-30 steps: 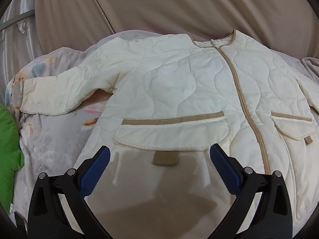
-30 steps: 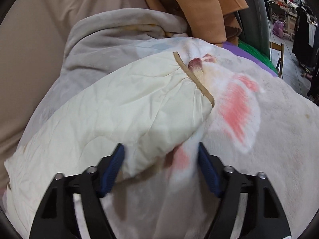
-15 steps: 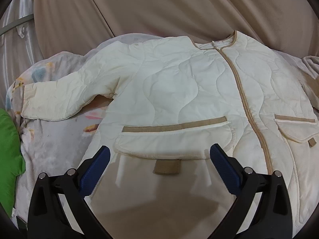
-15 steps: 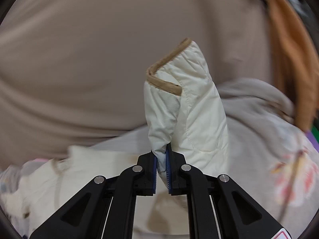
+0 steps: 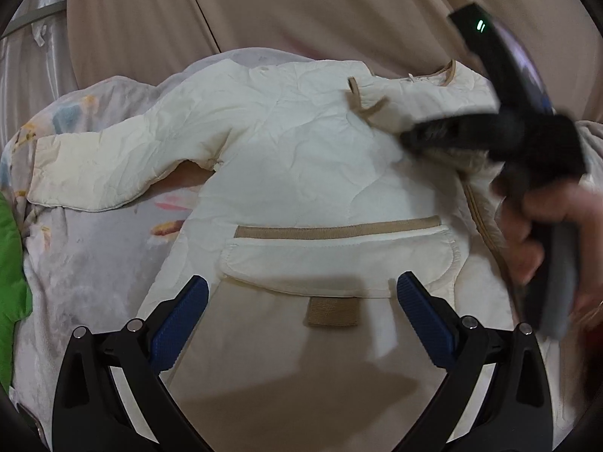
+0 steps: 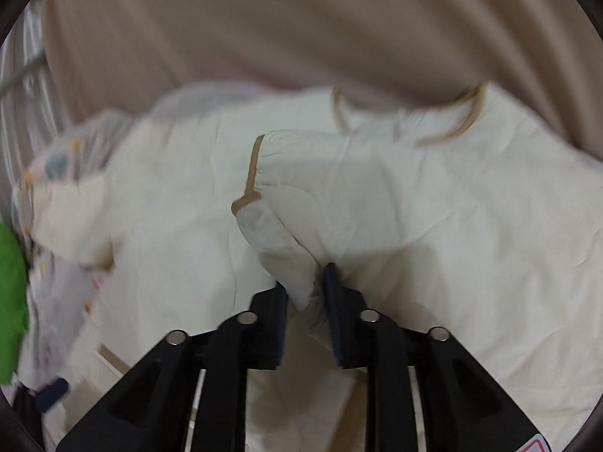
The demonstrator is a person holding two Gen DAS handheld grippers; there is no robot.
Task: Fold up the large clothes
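A cream quilted jacket with tan trim lies front up on a bed, its left sleeve stretched out to the left. My left gripper is open and empty, hovering over the jacket's lower front by the pocket flap. My right gripper is shut on the right sleeve near its tan cuff and holds it over the jacket's chest. The right gripper also shows blurred in the left wrist view.
A pale printed blanket covers the bed under the jacket. A beige curtain hangs behind. A green cushion sits at the left edge. A hand holds the right gripper at the right.
My right gripper closed on the right sleeve, lifted it, and has swung it left across the jacket's chest. My left gripper has stayed open over the lower front.
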